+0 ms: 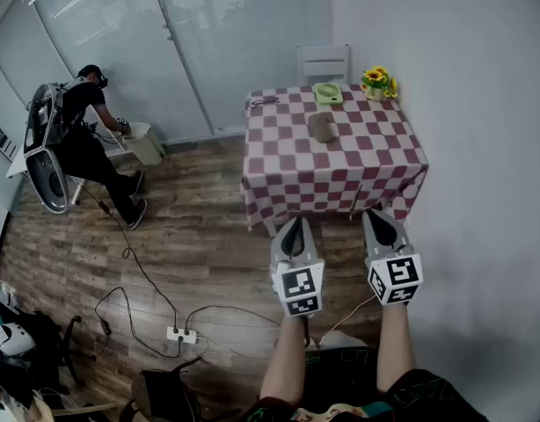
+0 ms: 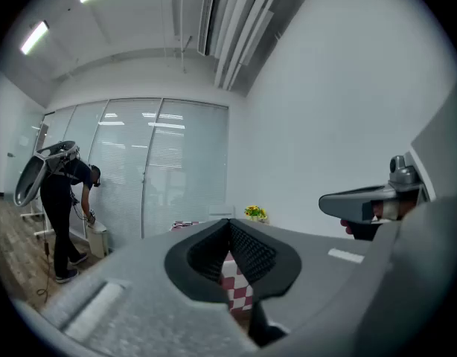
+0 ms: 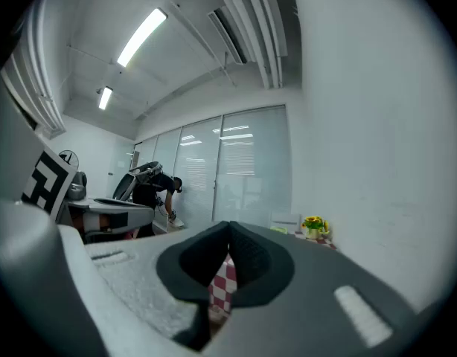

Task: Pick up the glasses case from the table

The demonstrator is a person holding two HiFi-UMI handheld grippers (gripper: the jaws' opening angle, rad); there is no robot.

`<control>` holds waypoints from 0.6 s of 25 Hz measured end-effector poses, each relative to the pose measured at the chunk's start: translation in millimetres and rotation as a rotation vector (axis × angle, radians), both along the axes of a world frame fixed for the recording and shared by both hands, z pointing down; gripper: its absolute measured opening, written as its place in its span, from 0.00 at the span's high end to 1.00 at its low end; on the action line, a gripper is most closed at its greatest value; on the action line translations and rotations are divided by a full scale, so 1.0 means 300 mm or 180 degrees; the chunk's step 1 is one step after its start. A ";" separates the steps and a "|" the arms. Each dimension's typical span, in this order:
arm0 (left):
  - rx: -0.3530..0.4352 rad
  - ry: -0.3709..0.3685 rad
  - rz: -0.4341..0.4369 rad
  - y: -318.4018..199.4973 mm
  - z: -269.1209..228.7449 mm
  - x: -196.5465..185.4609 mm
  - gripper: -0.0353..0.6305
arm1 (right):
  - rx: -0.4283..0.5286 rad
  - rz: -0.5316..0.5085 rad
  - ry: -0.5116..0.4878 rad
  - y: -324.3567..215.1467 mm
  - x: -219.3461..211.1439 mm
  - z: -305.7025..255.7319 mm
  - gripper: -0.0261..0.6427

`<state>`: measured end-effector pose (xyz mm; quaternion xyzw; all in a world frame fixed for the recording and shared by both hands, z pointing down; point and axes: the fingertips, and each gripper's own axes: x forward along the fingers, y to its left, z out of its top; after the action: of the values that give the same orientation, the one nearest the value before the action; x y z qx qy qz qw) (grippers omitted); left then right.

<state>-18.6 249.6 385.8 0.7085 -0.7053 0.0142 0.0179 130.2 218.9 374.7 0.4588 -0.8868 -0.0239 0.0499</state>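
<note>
The glasses case, a brownish-grey oblong, lies near the middle of the table with the red-and-white checked cloth. Both grippers hover over the wooden floor, short of the table's near edge and apart from the case. My left gripper is shut and empty, its pads meeting at the tip. To its right, my right gripper is also shut with nothing in it. Both gripper views show only a strip of the checked cloth below the pads; the case is hidden there.
A green object, a pot of yellow flowers and dark glasses lie at the table's far side, with a white chair behind. A person bends at the left. Cables and a power strip lie on the floor.
</note>
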 end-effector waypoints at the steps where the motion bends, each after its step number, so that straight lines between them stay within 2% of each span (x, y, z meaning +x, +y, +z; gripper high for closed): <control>1: -0.0003 -0.0006 0.0013 0.014 -0.003 -0.001 0.93 | 0.0004 0.0000 0.0000 0.015 0.000 -0.006 0.95; 6: 0.0017 0.0017 0.0031 0.060 -0.019 -0.010 0.93 | 0.0022 0.0060 -0.0083 0.058 -0.002 -0.035 0.95; 10: 0.0038 0.0122 0.0052 0.053 -0.023 -0.017 0.93 | -0.0084 0.0166 0.0014 0.041 0.017 -0.036 0.95; 15: 0.0066 0.0280 0.0063 0.030 -0.007 -0.018 0.93 | -0.0114 0.0185 -0.0174 0.029 0.055 -0.050 0.95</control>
<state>-24.0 258.7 383.6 0.7156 -0.6968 -0.0241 0.0414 146.9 227.6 359.7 0.4839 -0.8745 0.0060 0.0344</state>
